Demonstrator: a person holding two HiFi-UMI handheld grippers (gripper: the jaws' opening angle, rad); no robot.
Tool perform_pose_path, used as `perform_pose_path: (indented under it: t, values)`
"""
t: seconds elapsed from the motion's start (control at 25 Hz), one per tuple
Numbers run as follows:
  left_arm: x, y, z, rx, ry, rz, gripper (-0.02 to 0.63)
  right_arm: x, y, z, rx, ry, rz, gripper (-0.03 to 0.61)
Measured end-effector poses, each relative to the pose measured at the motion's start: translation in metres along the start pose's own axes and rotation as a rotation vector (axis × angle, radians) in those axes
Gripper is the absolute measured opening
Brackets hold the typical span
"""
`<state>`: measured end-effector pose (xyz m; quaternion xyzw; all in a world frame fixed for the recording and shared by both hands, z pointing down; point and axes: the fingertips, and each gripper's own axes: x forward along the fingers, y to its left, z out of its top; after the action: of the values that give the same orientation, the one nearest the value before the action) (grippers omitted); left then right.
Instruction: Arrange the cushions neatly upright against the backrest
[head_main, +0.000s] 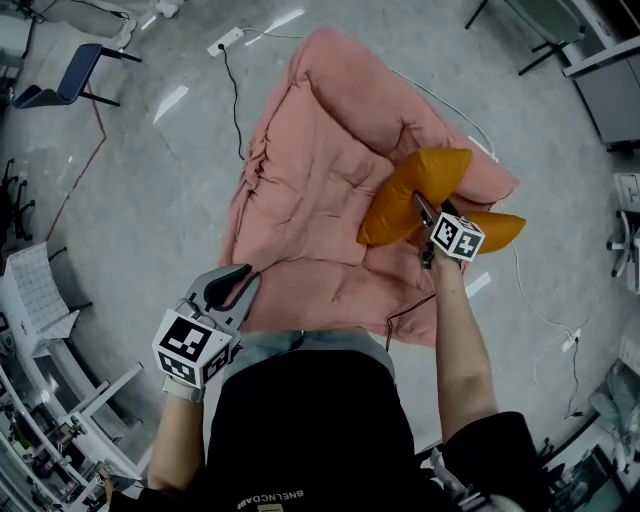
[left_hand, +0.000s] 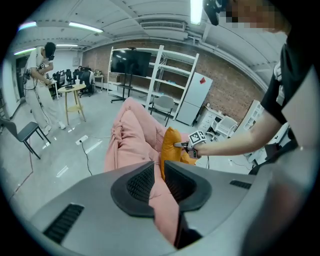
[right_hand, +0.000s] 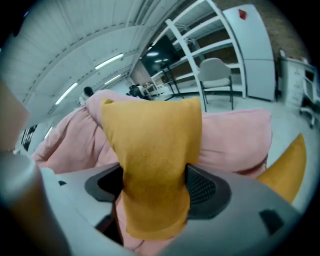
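A pink floor sofa (head_main: 320, 170) lies spread on the grey floor, its backrest towards the far side. My right gripper (head_main: 420, 206) is shut on an orange cushion (head_main: 405, 195) and holds it raised over the sofa's right part. In the right gripper view that cushion (right_hand: 155, 135) fills the gap between both pads and droops over them. A second orange cushion (head_main: 497, 228) lies at the sofa's right edge, just behind the right gripper. My left gripper (head_main: 238, 280) is at the sofa's near left edge, and in its own view pink fabric (left_hand: 162, 210) runs between its nearly closed jaws.
A black cable and a white power strip (head_main: 225, 42) lie on the floor beyond the sofa, and a white cable trails off to its right. A blue chair (head_main: 65, 78) stands far left. A person (left_hand: 40, 75) works by a small table (left_hand: 75, 97) in the background.
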<state>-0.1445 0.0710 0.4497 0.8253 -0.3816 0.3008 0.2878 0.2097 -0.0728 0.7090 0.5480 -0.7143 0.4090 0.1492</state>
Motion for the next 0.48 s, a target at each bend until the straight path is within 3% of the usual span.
perform_pose_path:
  t: [0.24, 0.48]
  values:
    - [-0.006, -0.006, 0.011, 0.003, -0.044, 0.01, 0.071, -0.029, 0.077, -0.013, -0.551, 0.064, 0.166, 0.373]
    - [-0.011, -0.011, 0.003, -0.006, -0.042, 0.022, 0.071, -0.055, 0.137, -0.05, -0.909, 0.141, 0.39, 0.371]
